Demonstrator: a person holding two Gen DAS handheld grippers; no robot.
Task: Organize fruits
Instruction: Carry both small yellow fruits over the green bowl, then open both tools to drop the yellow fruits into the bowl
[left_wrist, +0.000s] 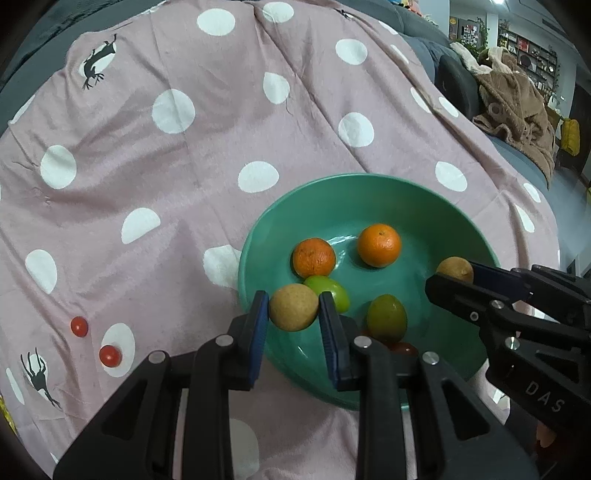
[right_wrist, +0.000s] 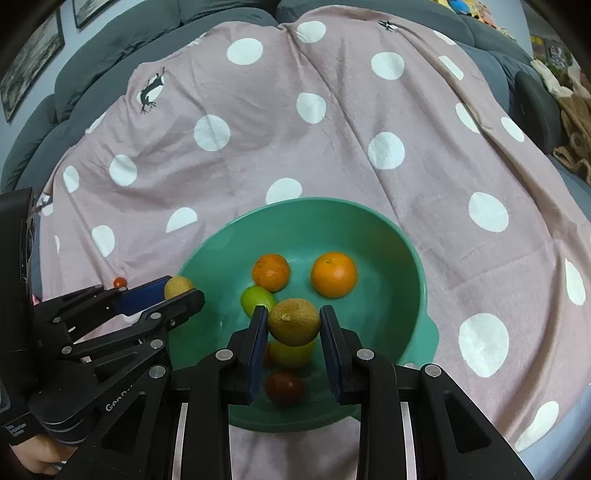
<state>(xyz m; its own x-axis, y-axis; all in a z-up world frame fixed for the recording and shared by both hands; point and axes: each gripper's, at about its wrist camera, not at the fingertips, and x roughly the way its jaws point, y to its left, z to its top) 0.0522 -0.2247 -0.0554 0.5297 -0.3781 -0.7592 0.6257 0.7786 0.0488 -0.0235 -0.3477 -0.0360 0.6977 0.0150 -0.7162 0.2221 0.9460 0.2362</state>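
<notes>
While my left gripper (left_wrist: 293, 309) pinches one tan fruit (left_wrist: 293, 307) at the teal bowl (left_wrist: 369, 188) rim, my "DAS"-marked right gripper (right_wrist: 293, 323) clamps another brownish fruit (right_wrist: 293, 322).

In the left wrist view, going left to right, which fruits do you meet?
Two cherry tomatoes on the cloth, tan fruit in the left hand-held gripper, left orange, right orange, tan fruit in the right hand-held gripper.
</notes>
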